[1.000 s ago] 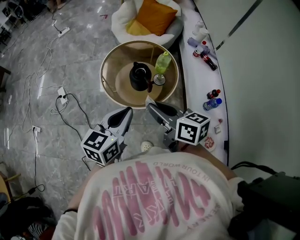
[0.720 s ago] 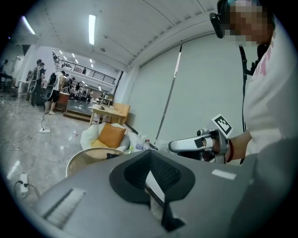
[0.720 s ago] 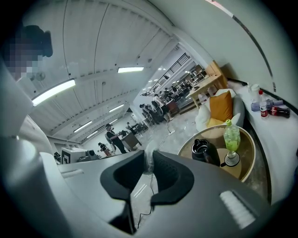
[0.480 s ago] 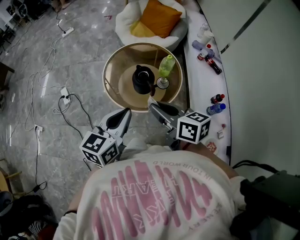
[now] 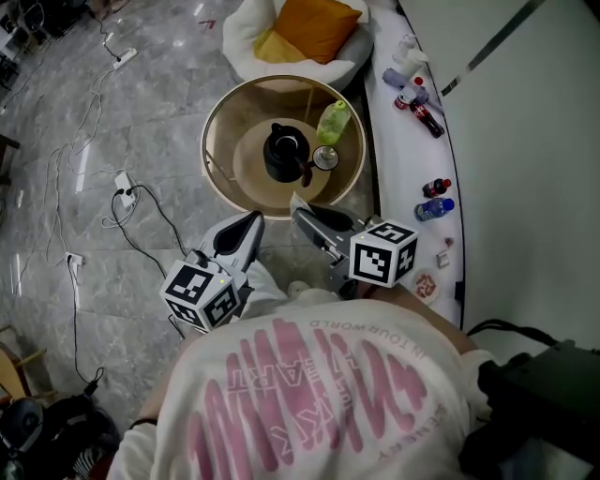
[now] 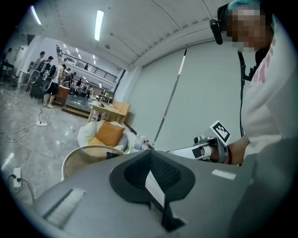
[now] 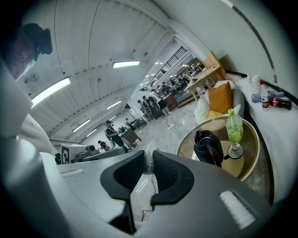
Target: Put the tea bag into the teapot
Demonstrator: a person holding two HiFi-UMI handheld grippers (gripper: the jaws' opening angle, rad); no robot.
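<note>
A black teapot (image 5: pixel 283 155) stands on a round glass table (image 5: pixel 217 131) ahead of me, its top uncovered, with a small round lid (image 5: pixel 325 157) beside it. My right gripper (image 5: pixel 302 211) hovers short of the table's near rim, shut on a pale tea bag (image 5: pixel 298 201). In the right gripper view the tea bag (image 7: pixel 149 162) is pinched between the pads of the gripper (image 7: pixel 149 168), and the teapot (image 7: pixel 207 148) sits ahead to the right. My left gripper (image 5: pixel 248 225) hangs to the left of it, jaws together, nothing seen in them (image 6: pixel 149 153).
A green bottle (image 5: pixel 332 122) stands on the table right of the teapot. Behind the table lies a white beanbag with an orange cushion (image 5: pixel 309 28). A white ledge (image 5: pixel 403 141) with small bottles runs along the right. Cables and a power strip (image 5: pixel 122 192) lie on the floor at left.
The head view has shifted a little, so the table sits slightly differently in frame. Both grippers keep their places and their jaws look the same.
</note>
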